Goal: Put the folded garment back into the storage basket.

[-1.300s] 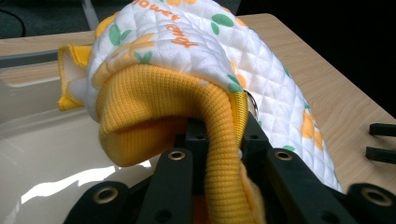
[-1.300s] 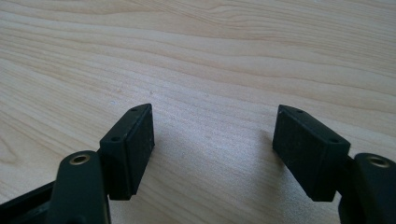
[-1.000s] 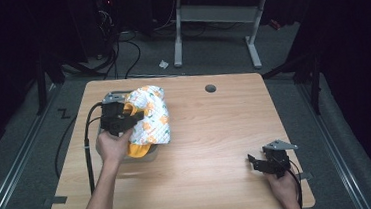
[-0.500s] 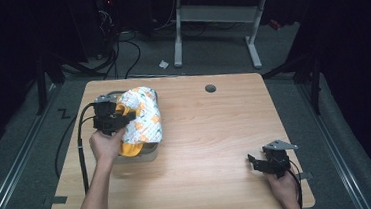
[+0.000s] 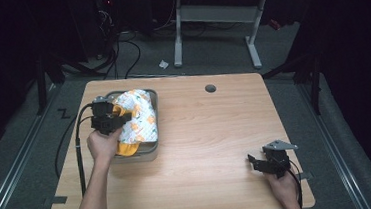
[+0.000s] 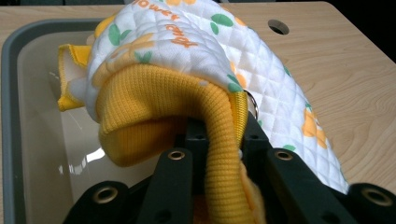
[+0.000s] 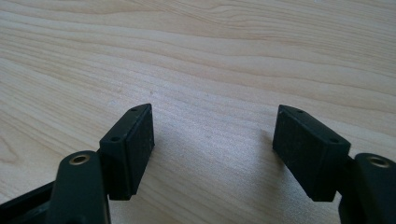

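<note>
A white quilted garment point(image 5: 142, 118) with orange and green print and a yellow ribbed edge point(image 6: 140, 107) hangs over a grey bin point(image 5: 154, 104) at the table's left. My left gripper point(image 5: 115, 121) is shut on the yellow ribbed edge, which folds over its jaws point(image 6: 219, 135). In the left gripper view the bin's rim point(image 6: 9, 93) and pale inside lie to the left, under the garment point(image 6: 196, 46). Near the front right of the table my right gripper point(image 5: 254, 162) rests open, with bare wood between its fingers point(image 7: 212, 144).
The wooden table point(image 5: 216, 132) has a round cable hole point(image 5: 210, 88) near its far edge. A black cable point(image 5: 77, 143) trails from the left gripper off the table's left side. A desk frame point(image 5: 216, 17) and floor cables stand beyond the table.
My left gripper has carried the garment a little to the left, so it now hangs over the grey bin. The right gripper has stayed where it was.
</note>
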